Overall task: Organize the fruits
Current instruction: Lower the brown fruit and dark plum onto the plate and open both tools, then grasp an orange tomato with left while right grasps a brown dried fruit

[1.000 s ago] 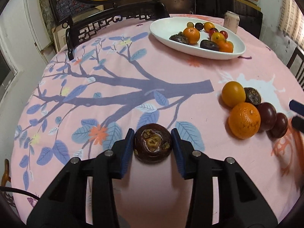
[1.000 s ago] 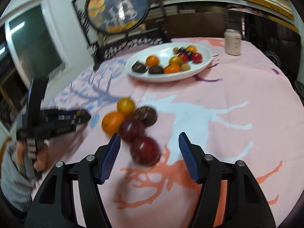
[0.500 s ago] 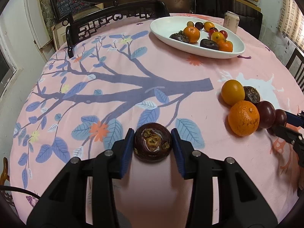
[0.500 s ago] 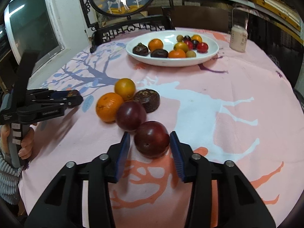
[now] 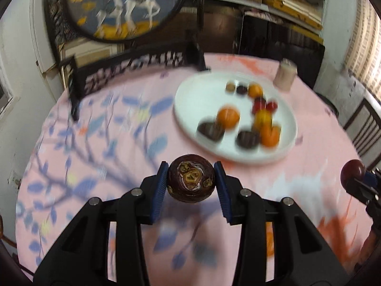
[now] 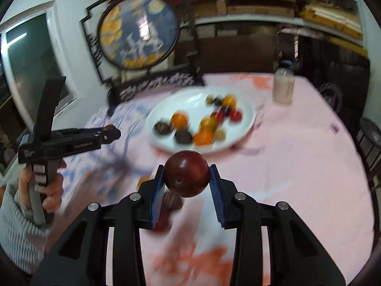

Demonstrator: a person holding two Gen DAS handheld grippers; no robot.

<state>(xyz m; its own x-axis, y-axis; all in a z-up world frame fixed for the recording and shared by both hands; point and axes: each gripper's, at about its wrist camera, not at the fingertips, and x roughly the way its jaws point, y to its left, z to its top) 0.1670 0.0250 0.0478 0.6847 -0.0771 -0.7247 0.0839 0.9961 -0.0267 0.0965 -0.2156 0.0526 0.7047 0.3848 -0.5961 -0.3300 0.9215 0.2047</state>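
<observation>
My left gripper (image 5: 191, 175) is shut on a dark brown round fruit (image 5: 190, 184) and holds it in the air above the pink tablecloth. A dark red plum (image 6: 185, 176) sits between the blue pads of my right gripper (image 6: 187, 170), whose jaws are closing on it; it too hangs clear of the table. The white oval plate (image 5: 197, 100) lies ahead with several oranges, dark fruits and small red ones. In the right wrist view the plate (image 6: 247, 116) is just beyond the plum, and the left gripper (image 6: 112, 133) is at the left.
A pale jar (image 6: 283, 85) stands right of the plate. A dark carved chair back (image 5: 133, 66) and a round framed picture rise behind the table. An orange (image 6: 142, 181) and a dark fruit (image 6: 171, 200) lie below the right gripper. A person's hand (image 6: 52, 190) grips the left tool.
The right gripper's jaws closed around the plum. Both grippers then rose off the cloth with their fruits, and the plate now sits nearer the middle of both views.
</observation>
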